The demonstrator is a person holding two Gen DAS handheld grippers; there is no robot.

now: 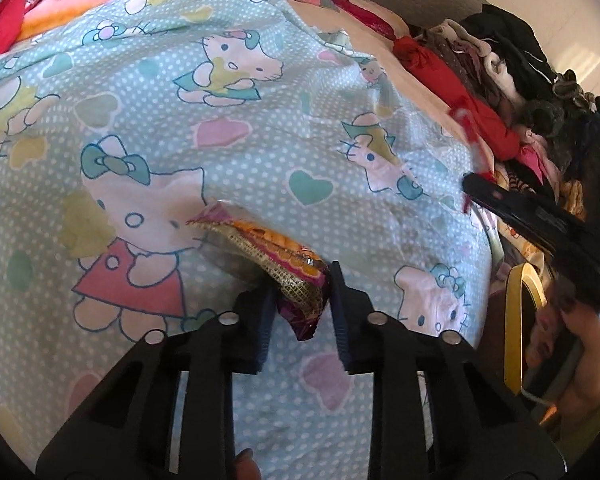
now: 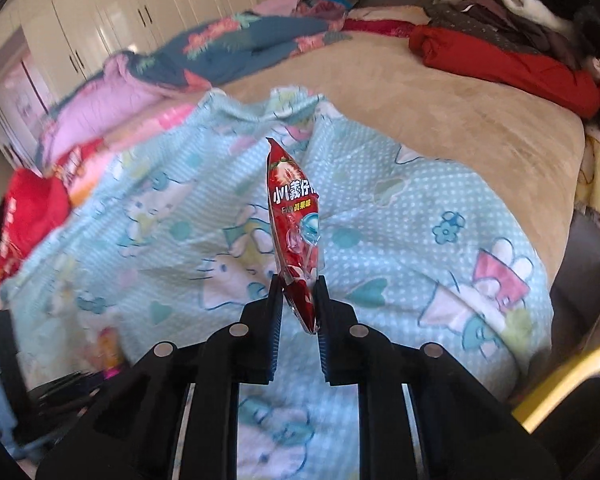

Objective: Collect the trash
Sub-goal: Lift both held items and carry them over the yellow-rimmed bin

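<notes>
Trash is held in both grippers above the bed. The left gripper (image 1: pixel 302 280) has its fingers (image 1: pixel 342 300) closed most of the way on an orange and purple snack wrapper (image 1: pixel 276 256), which is crumpled; the wrapper sticks out to the left of the fingers and hangs over the light blue cartoon-cat blanket (image 1: pixel 180 100), and I cannot tell if its far end touches the cloth. The right gripper (image 2: pixel 298 286) has its fingers (image 2: pixel 276 304) closed narrowly on the lower end of a red strawberry snack packet (image 2: pixel 294 208), which stands nearly upright and is lifted clear of the same blanket (image 2: pixel 400 208). In the left wrist view the right gripper (image 1: pixel 540 220) shows at the right edge as a dark blurred shape, with something red and blurred at its tip. Under the blanket lies a beige bed cover (image 2: pixel 440 96). A pile of clothes (image 2: pixel 512 24), red, grey and black, lies along the far right side of the bed. White wardrobe doors (image 2: pixel 112 12) stand behind the bed at the left.
</notes>
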